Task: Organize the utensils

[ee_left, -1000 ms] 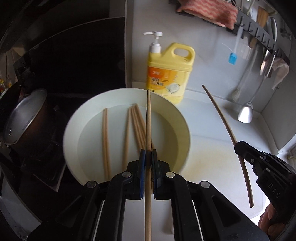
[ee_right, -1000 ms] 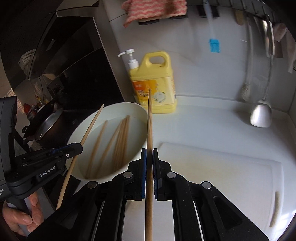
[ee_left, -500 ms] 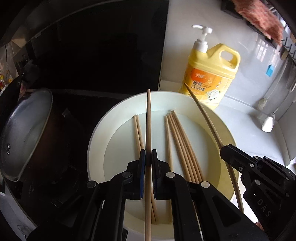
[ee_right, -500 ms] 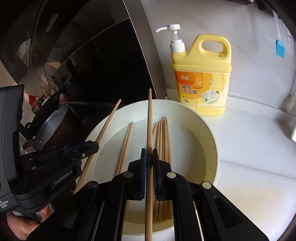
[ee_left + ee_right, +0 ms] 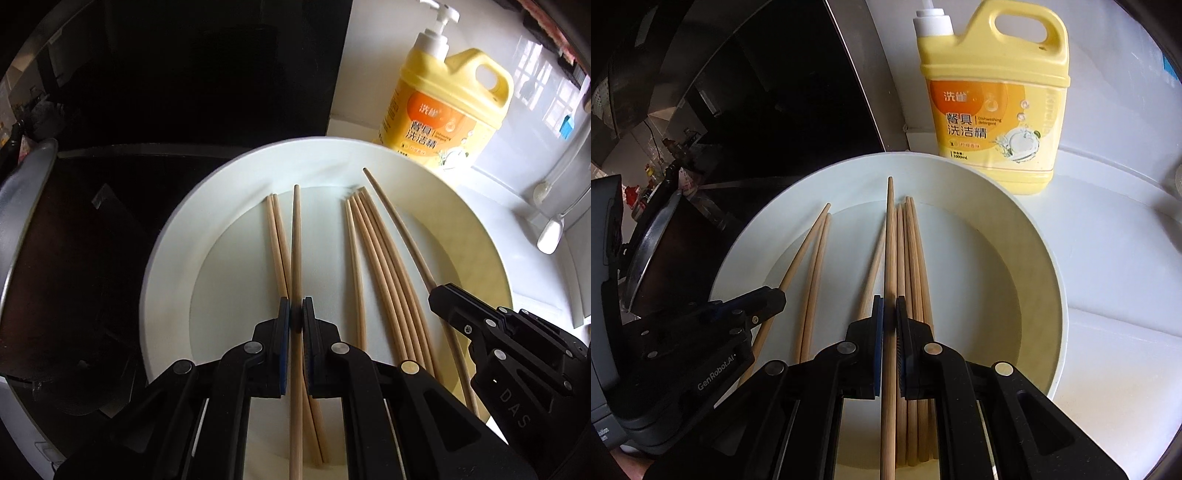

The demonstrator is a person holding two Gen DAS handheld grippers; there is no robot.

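A wide white bowl holds several wooden chopsticks: a pair on the left and a bundle on the right. My left gripper is shut on one chopstick, held low over the bowl just above the left pair. My right gripper is shut on another chopstick, held low over the bundle. Each gripper shows in the other's view: the right one and the left one.
A yellow dish-soap jug stands just behind the bowl on the white counter. A dark pot with a metal lid sits on the stove to the left. Utensils hang at the far right wall.
Both grippers have moved forward and down over the bowl with their chopsticks still held. The bowl now fills both views.
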